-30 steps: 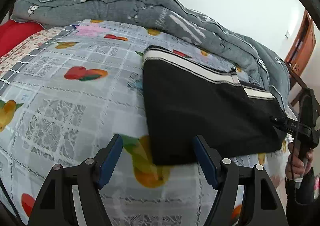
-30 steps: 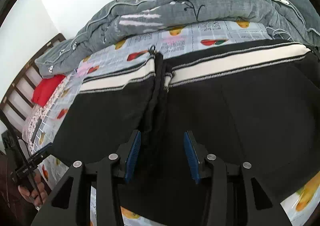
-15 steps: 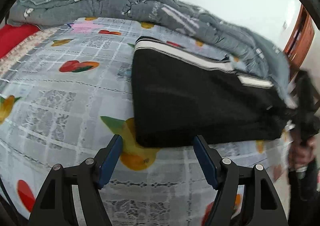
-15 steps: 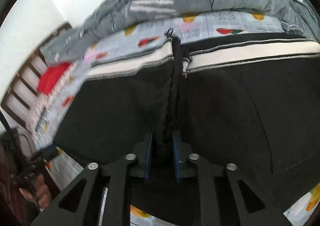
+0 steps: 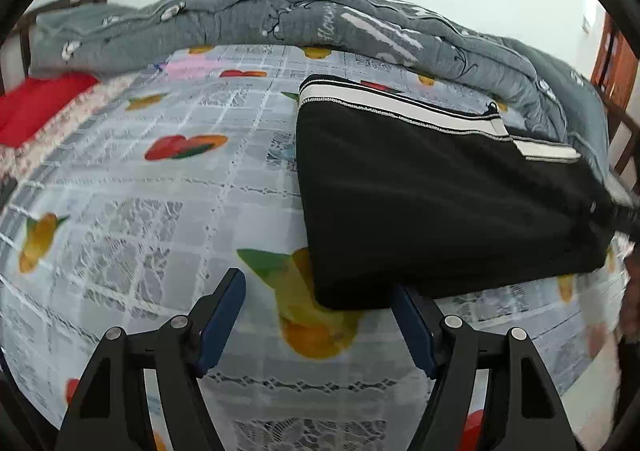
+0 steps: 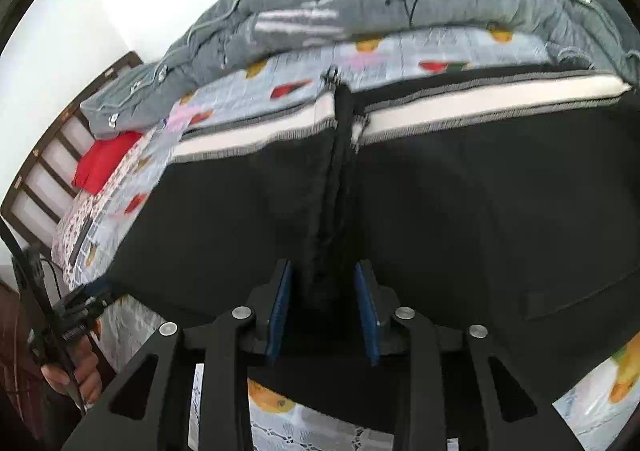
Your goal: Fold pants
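Black pants with a white striped waistband lie folded on the fruit-print bedsheet. My left gripper is open and empty, hovering just in front of the pants' near left corner. In the right wrist view the pants fill the frame, with a bunched centre seam running toward me. My right gripper is open, its blue pads on either side of that seam ridge without pinching it.
A rumpled grey quilt runs along the far side of the bed. A red pillow lies at the far left by the wooden headboard. A wooden door stands at the right.
My right gripper closed on the centre seam half a second ago and has now opened again. My left gripper stayed open and shifted slightly along the pants' near edge.
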The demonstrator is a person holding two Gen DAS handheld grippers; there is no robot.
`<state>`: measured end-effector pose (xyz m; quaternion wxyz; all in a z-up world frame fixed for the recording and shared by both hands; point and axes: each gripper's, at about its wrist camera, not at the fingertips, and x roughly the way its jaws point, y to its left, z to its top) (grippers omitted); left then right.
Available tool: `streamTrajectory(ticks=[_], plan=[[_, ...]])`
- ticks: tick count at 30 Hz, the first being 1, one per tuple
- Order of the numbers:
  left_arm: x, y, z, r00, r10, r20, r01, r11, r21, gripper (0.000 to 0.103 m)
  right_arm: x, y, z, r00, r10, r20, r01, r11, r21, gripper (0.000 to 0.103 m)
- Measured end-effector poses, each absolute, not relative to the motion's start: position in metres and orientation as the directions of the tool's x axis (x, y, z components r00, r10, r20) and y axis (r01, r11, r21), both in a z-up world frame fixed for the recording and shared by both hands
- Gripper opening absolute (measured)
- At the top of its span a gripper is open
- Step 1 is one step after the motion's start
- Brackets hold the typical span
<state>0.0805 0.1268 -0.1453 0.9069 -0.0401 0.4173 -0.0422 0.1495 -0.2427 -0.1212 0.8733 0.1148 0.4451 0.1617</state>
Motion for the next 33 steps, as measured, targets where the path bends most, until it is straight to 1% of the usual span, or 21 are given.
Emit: streamTrajectory(ticks=[2,5,7,10,12,16,17,18,19,20,21,24,25,27,29,31,33], plan=[[0.08,0.129,-0.144,0.657,-0.112,-0.745,0.034,0.992,-0.12,0.071,0.159,-0.245,-0.116,0.566,0.365,-0.739,-0.171,0.929,0.328,0.038],[0.083,0.136,-0.144,0.663,-0.125,-0.738,0.004,0.987,-0.163,0.071,0.178,-0.243,-0.118,0.57,0.347,-0.745,-0.161,0.936,0.313,0.05],[0.086,0.136,-0.144,0.669,-0.116,-0.734,-0.004,0.987,-0.16,0.071,0.196,-0.241,-0.125,0.548,0.339,-0.765,-0.136,0.938,0.319,0.05],[0.09,0.135,-0.145,0.676,-0.107,-0.729,-0.002,0.989,-0.147,0.071,0.224,-0.235,-0.139,0.484,0.386,-0.785,-0.116,0.918,0.38,0.05],[0.091,0.137,-0.145,0.68,-0.123,-0.723,0.001,0.986,-0.167,0.071,0.24,-0.229,-0.148,0.452,0.395,-0.799,-0.111,0.914,0.389,0.05],[0.095,0.138,-0.147,0.681,-0.142,-0.718,0.006,0.982,-0.188,0.071,0.253,-0.211,-0.149,0.43,0.35,-0.832,-0.154,0.937,0.314,0.05],[0.096,0.137,-0.148,0.681,-0.138,-0.719,0.006,0.983,-0.182,0.071,0.254,-0.206,-0.148,0.422,0.34,-0.84,-0.18,0.94,0.29,0.038],[0.097,0.137,-0.148,0.68,-0.132,-0.721,0.004,0.984,-0.177,0.071,0.255,-0.201,-0.147,0.416,0.31,-0.855,-0.21,0.947,0.241,0.029],[0.098,0.136,-0.149,0.681,-0.129,-0.721,0.003,0.985,-0.174,0.071,0.254,-0.2,-0.146,0.422,0.299,-0.856,-0.229,0.949,0.219,0.027],[0.098,0.135,-0.149,0.682,-0.127,-0.72,0.004,0.985,-0.17,0.071,0.253,-0.204,-0.141,0.44,0.315,-0.841,-0.24,0.944,0.228,0.018],[0.097,0.134,-0.149,0.683,-0.125,-0.72,0.005,0.986,-0.166,0.071,0.253,-0.21,-0.137,0.448,0.349,-0.823,-0.241,0.934,0.264,0.015],[0.097,0.133,-0.149,0.682,-0.12,-0.722,0.007,0.988,-0.157,0.072,0.249,-0.234,-0.126,0.485,0.44,-0.756,-0.227,0.898,0.377,0.013],[0.097,0.132,-0.149,0.681,-0.116,-0.723,0.006,0.988,-0.153,0.073,0.25,-0.237,-0.127,0.492,0.431,-0.756,-0.215,0.902,0.374,0.013],[0.096,0.13,-0.149,0.676,-0.101,-0.73,0.001,0.991,-0.136,0.073,0.252,-0.234,-0.138,0.496,0.362,-0.789,-0.193,0.932,0.306,0.013],[0.096,0.13,-0.148,0.672,-0.096,-0.735,-0.006,0.991,-0.134,0.073,0.255,-0.229,-0.152,0.476,0.334,-0.814,-0.191,0.942,0.275,0.013],[0.093,0.133,-0.148,0.667,-0.101,-0.738,-0.014,0.989,-0.147,0.073,0.254,-0.23,-0.151,0.482,0.335,-0.809,-0.177,0.942,0.285,0.013],[0.089,0.136,-0.147,0.665,-0.113,-0.738,-0.016,0.986,-0.165,0.072,0.249,-0.229,-0.143,0.493,0.306,-0.815,-0.168,0.952,0.256,0.015]])
